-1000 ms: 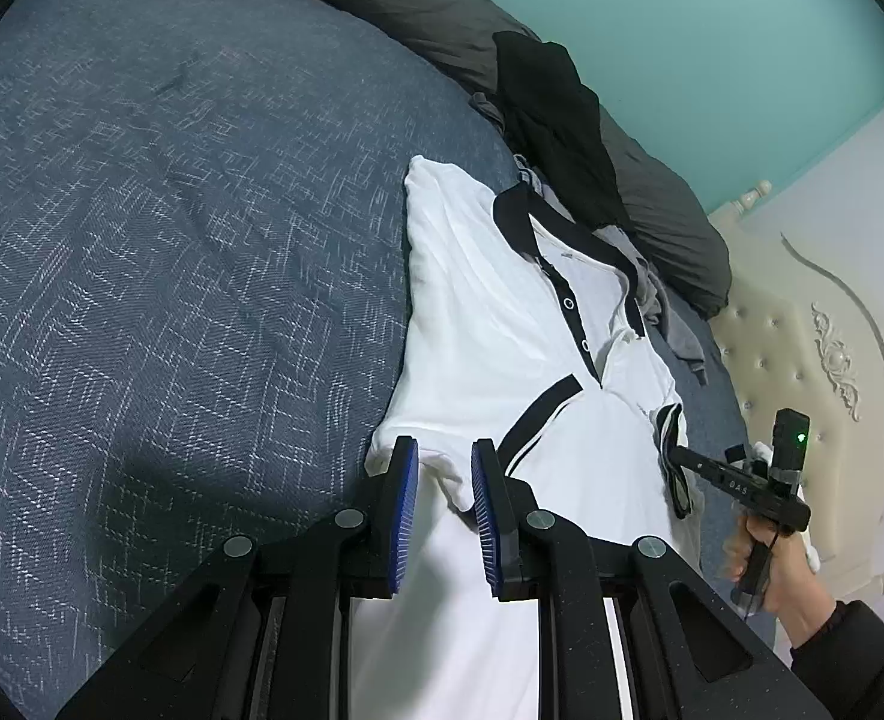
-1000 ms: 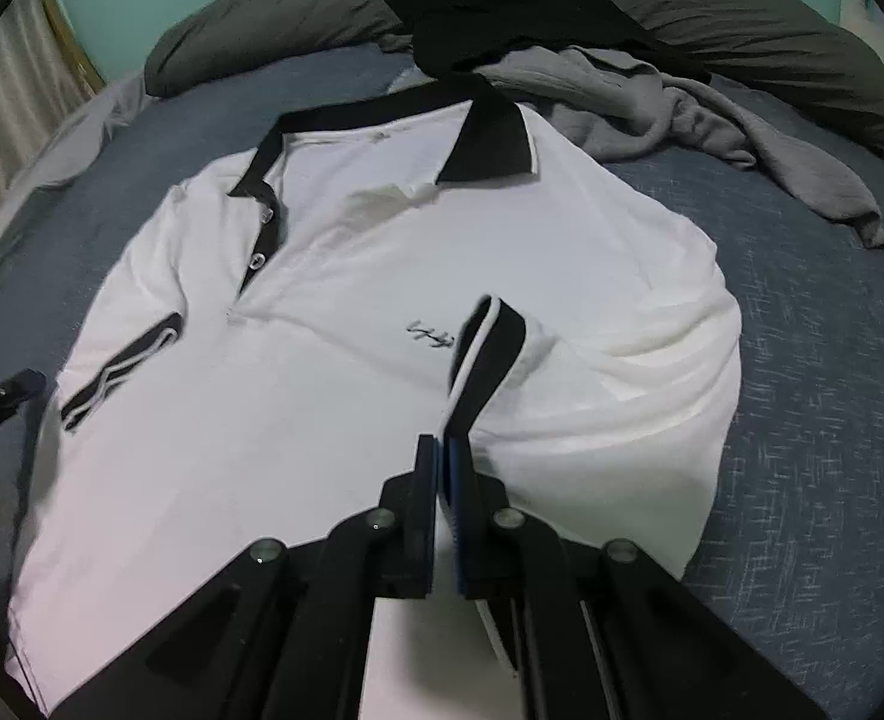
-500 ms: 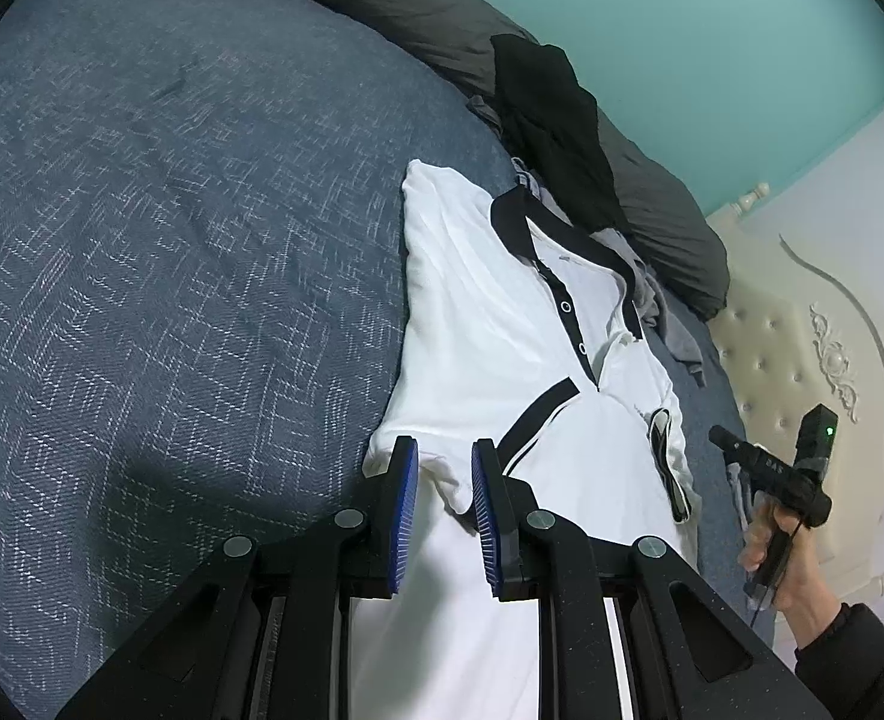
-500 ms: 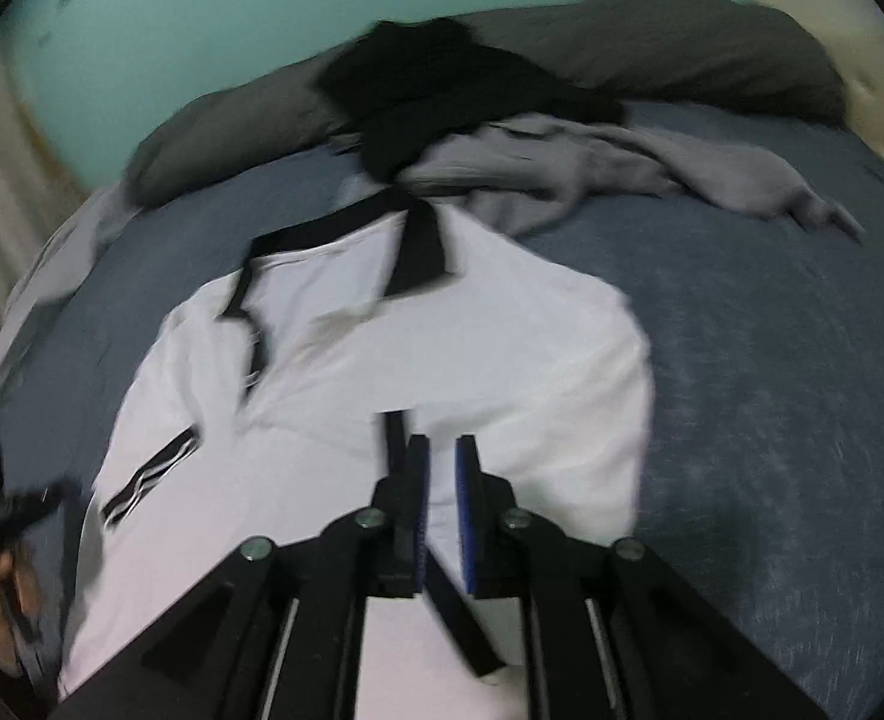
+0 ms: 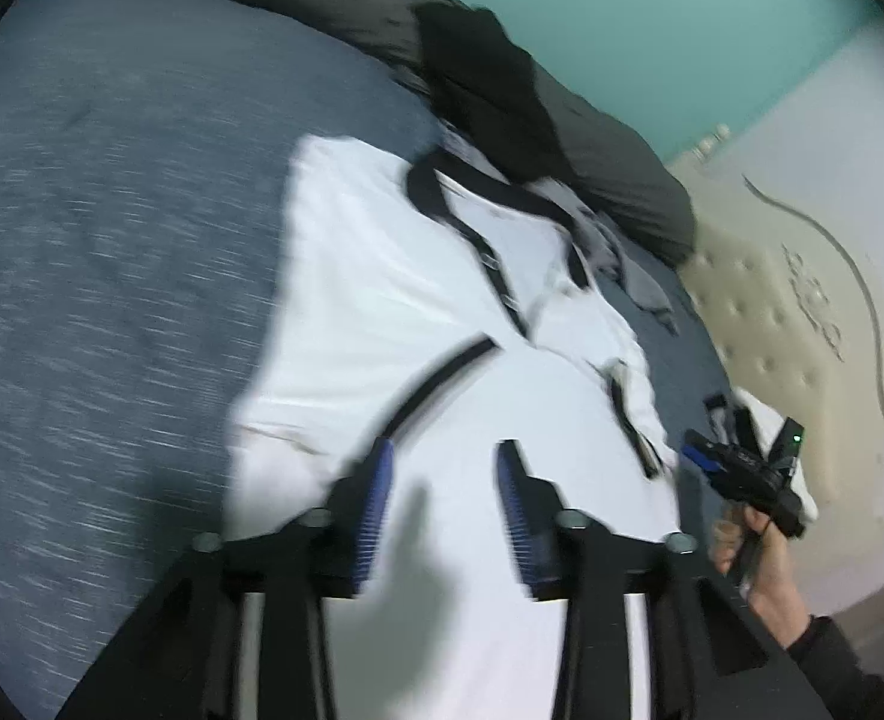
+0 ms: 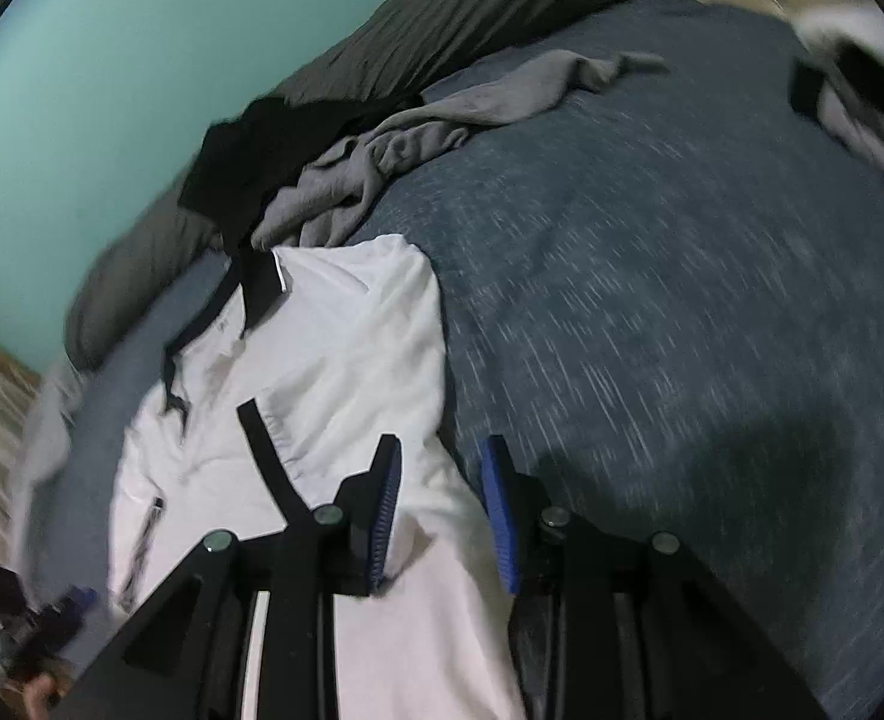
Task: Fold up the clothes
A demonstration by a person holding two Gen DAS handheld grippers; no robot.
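A white polo shirt (image 5: pixel 381 300) with black collar and black sleeve bands lies face up on the blue bedspread, both sleeves folded in over the body. It also shows in the right wrist view (image 6: pixel 345 372). My left gripper (image 5: pixel 442 468) is open and empty above the shirt's lower left part. My right gripper (image 6: pixel 438 468) is open and empty over the shirt's right edge. The right gripper also shows in the left wrist view (image 5: pixel 742 462), held at the shirt's right side. Both views are blurred by motion.
The blue bedspread (image 5: pixel 111 240) spreads to both sides. A crumpled grey garment (image 6: pixel 393 144) and a black garment (image 6: pixel 261 144) lie by the shirt's collar against a dark grey pillow (image 6: pixel 442 18). A cream padded headboard (image 5: pixel 760 288) stands at the right.
Both grippers have opened. The right gripper let go of the right sleeve, which now lies folded on the shirt, and swung right. The left gripper shifted right over the shirt.
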